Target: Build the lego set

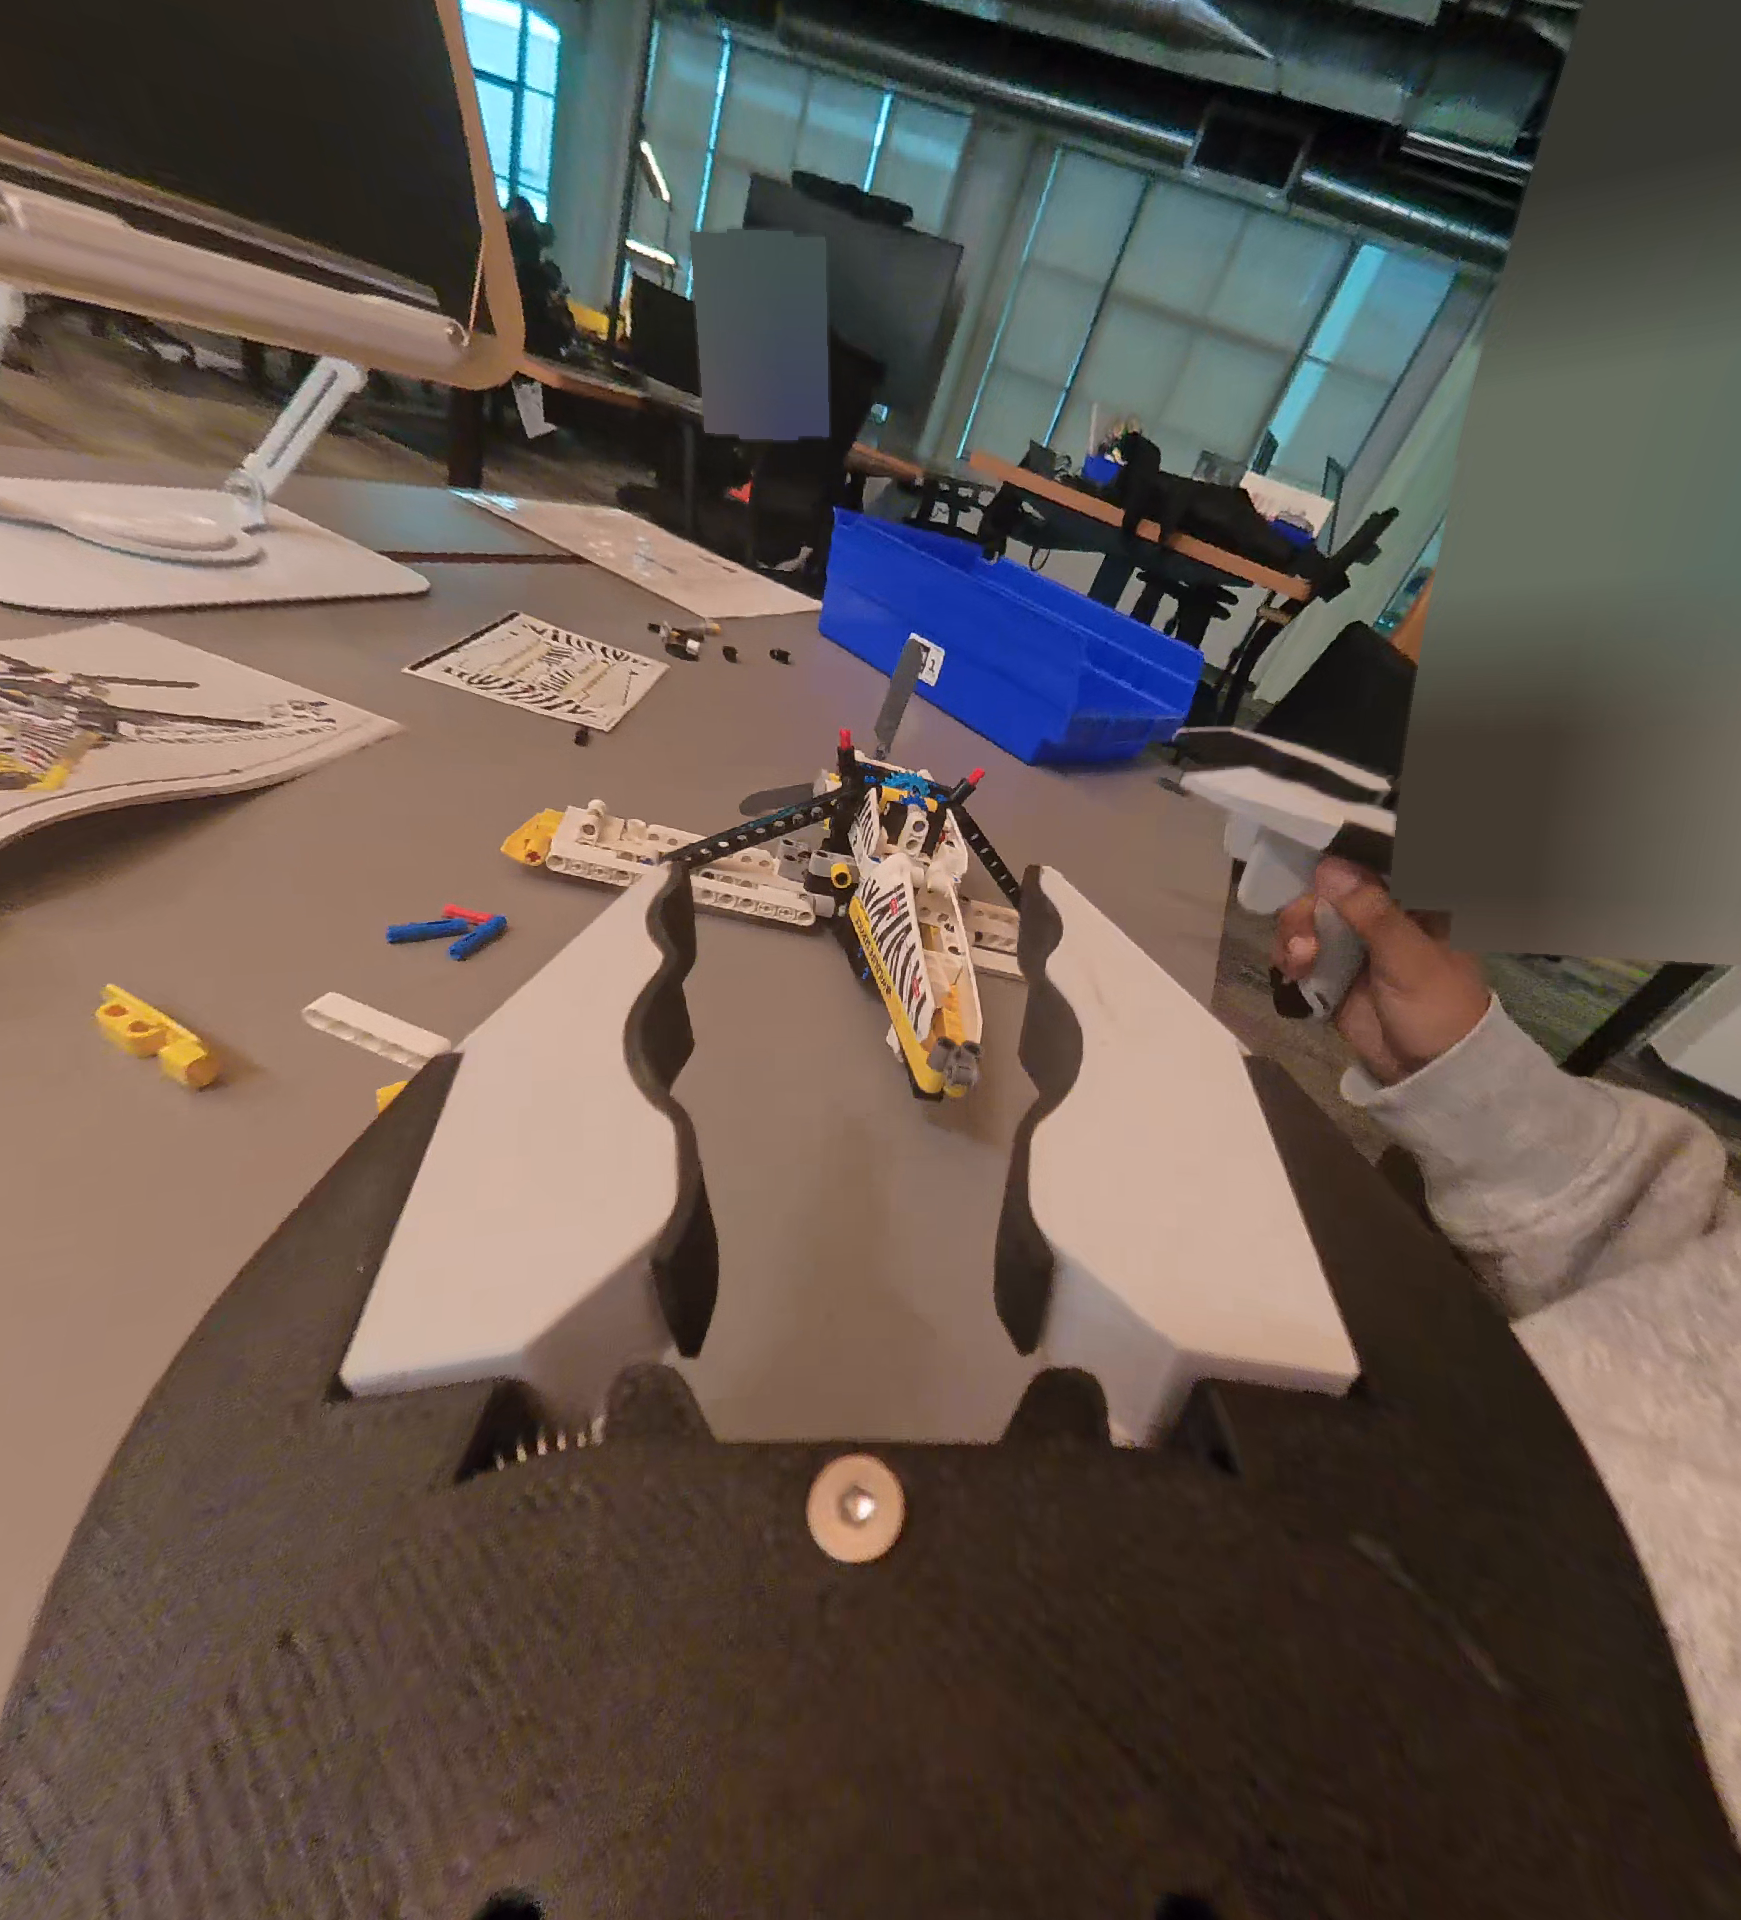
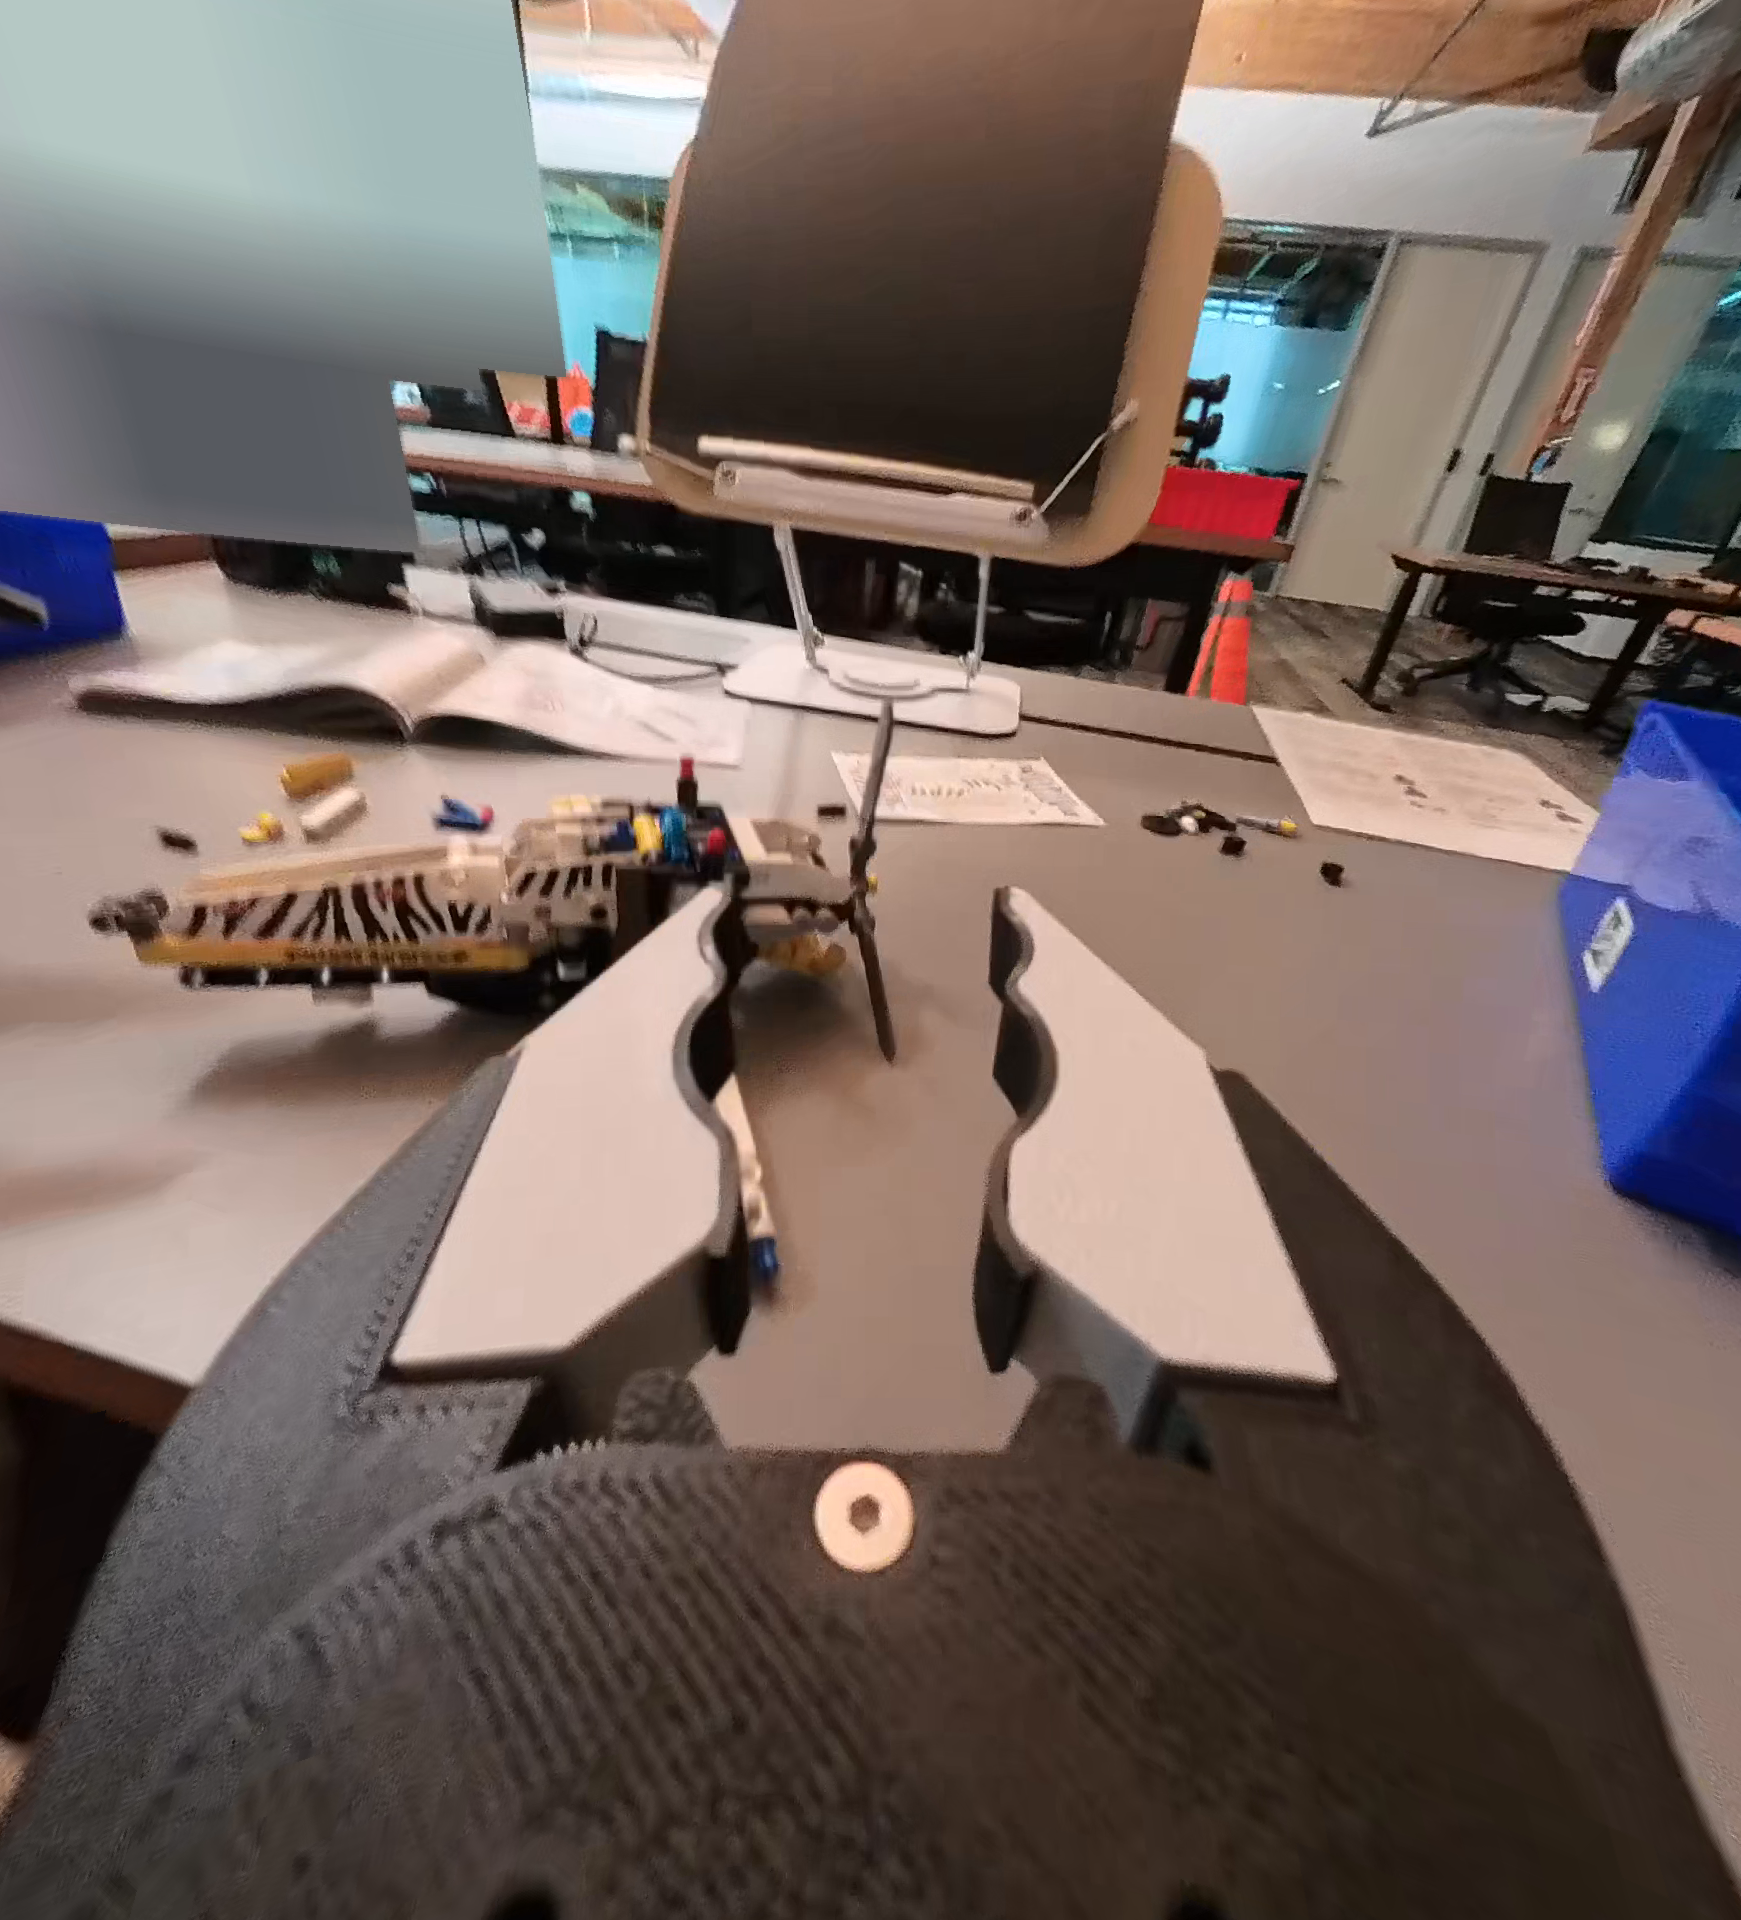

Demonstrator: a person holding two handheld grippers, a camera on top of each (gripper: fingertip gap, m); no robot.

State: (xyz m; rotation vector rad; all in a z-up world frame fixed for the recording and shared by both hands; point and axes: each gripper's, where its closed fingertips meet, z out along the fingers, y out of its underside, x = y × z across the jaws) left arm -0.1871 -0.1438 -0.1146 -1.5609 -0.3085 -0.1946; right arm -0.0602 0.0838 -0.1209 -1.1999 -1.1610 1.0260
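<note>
The lego plane (image 1: 907, 914) with zebra-striped panels, a yellow underside and a grey propeller stands on the grey table (image 1: 222, 1195). My left gripper (image 1: 855, 894) is open and empty, with its fingertips on either side of the plane's tail end. In the right wrist view the plane (image 2: 378, 914) lies side-on at the left, its propeller (image 2: 871, 904) just ahead of my open right gripper (image 2: 858, 914). A white beam with a blue tip (image 2: 754, 1174) runs from the model along the inside of that gripper's left finger. A hand (image 1: 1385, 987) holds the right gripper (image 1: 1271, 805) at the table's right edge.
Loose pieces lie left of the plane: blue and red pins (image 1: 450, 930), a yellow piece (image 1: 154, 1034), a white beam (image 1: 372, 1029). Also on the table are an instruction booklet (image 1: 66, 748), a sticker sheet (image 1: 539, 670), small black parts (image 2: 1209, 821), a blue bin (image 2: 1707, 987) and a tablet stand (image 2: 876, 681). The plane (image 2: 378, 914) sits 12 cm or so from the ends of my left fingers.
</note>
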